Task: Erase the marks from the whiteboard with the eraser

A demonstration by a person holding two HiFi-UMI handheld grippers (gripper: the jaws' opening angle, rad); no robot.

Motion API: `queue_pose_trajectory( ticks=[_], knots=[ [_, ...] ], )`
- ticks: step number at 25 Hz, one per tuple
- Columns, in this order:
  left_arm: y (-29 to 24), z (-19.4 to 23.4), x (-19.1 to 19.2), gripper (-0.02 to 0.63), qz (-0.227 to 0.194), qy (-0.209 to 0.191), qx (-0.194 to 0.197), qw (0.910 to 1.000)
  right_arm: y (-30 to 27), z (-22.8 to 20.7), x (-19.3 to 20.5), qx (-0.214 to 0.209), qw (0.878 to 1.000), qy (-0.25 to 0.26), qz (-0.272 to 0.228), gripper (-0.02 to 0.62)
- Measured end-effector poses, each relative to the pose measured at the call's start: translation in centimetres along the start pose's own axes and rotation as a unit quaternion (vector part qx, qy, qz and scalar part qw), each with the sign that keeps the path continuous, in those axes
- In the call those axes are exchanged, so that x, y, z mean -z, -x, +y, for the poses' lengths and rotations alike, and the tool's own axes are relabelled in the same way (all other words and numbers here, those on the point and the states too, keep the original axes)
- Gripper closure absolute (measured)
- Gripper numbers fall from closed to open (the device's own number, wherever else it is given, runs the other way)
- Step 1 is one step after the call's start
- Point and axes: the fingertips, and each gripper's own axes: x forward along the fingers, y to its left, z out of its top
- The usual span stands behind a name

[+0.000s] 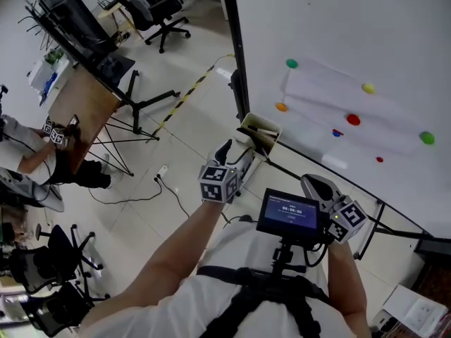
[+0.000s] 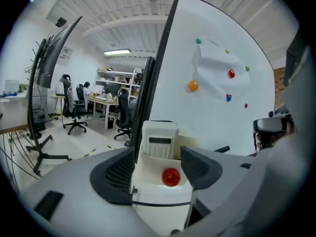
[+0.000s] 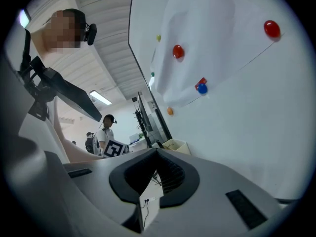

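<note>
**Left tool wide open at the tray, right tool closed and empty**

Head view: your left gripper [image 1: 236, 155] sits at the centre of the frame, pointing up toward the white tray [image 1: 270, 127] that hangs at the lower left corner of the whiteboard [image 1: 352, 27]. Your right gripper [image 1: 316, 186] is at lower right, just behind the small screen [image 1: 289, 213], aimed at the board's bottom edge. The two tools are near each other but apart.

Left gripper view: your left gripper [image 2: 158, 154] has its jaws spread wide, and neither pad presses on anything. Straight ahead between them, at the centre of the frame, the eraser [image 2: 159, 139] stands upright in the tray [image 2: 148, 194]. A red magnet [image 2: 171, 177] lies just below it in the same tray. The whiteboard [image 2: 217, 127] fills the upper right, with an orange magnet [image 2: 192, 86] on it.

Right gripper view: your right gripper [image 3: 157, 150] has its jaw tips together at lower centre, with nothing held between them. The whiteboard [image 3: 256, 127] covers the right half of the frame, and a paper sheet [image 3: 207, 43] is pinned at its top.
</note>
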Motion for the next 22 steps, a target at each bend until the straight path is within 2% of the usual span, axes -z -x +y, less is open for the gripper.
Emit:
queue_pose_trajectory(
  ticks=[2,4,6,7,8,9,11,14,17,20,22],
  knots=[
    [-1.0,-0.1,-0.3,0.291,0.005,-0.018,-0.020,0.9996,0.5,-1.2,-0.6,-0.003,1.000,-0.001,-0.002,0.584],
    [-2.1,-0.7,-0.3,0.291,0.020,-0.066,-0.042,0.9967,0.8,-2.4,-1.0,-0.007,1.000,-0.005,-0.004,0.584],
    [-2.3,-1.7,-0.4,0.300,0.040,-0.146,-0.071,0.9859,0.9,-3.2,-1.1,-0.010,1.000,-0.011,-0.006,0.584],
    [-2.1,-2.3,-0.3,0.353,0.046,-0.182,-0.081,0.9788,0.9,-3.4,-1.2,-0.012,1.000,-0.013,-0.006,0.584],
    [-2.0,-2.8,-0.3,0.357,0.050,-0.208,-0.086,0.9731,0.9,-3.5,-1.2,-0.013,1.000,-0.016,-0.005,0.584],
    [-2.0,-3.3,-0.2,0.364,0.051,-0.221,-0.086,0.9701,0.9,-3.6,-1.3,-0.014,1.000,-0.019,-0.005,0.584],
    [-2.3,-3.7,-0.3,0.366,0.050,-0.225,-0.081,0.9697,0.8,-3.8,-1.5,-0.019,1.000,-0.023,-0.005,0.584],
    [-3.0,-3.6,-0.3,0.359,0.049,-0.215,-0.055,0.9738,0.6,-4.6,-1.7,-0.024,0.999,-0.029,-0.004,0.584],
    [-2.8,-3.7,-0.5,0.351,0.035,-0.211,0.008,0.9768,0.5,-4.9,-1.6,-0.025,0.999,-0.036,-0.002,0.584],
    [-2.7,-3.6,-0.5,0.339,0.034,-0.216,0.070,0.9732,0.4,-4.9,-1.3,-0.025,0.999,-0.041,0.002,0.584],
    [-2.9,-3.5,-0.5,0.331,0.031,-0.226,0.097,0.9689,0.3,-5.1,-1.1,-0.024,0.999,-0.044,0.003,0.584]
  ],
)
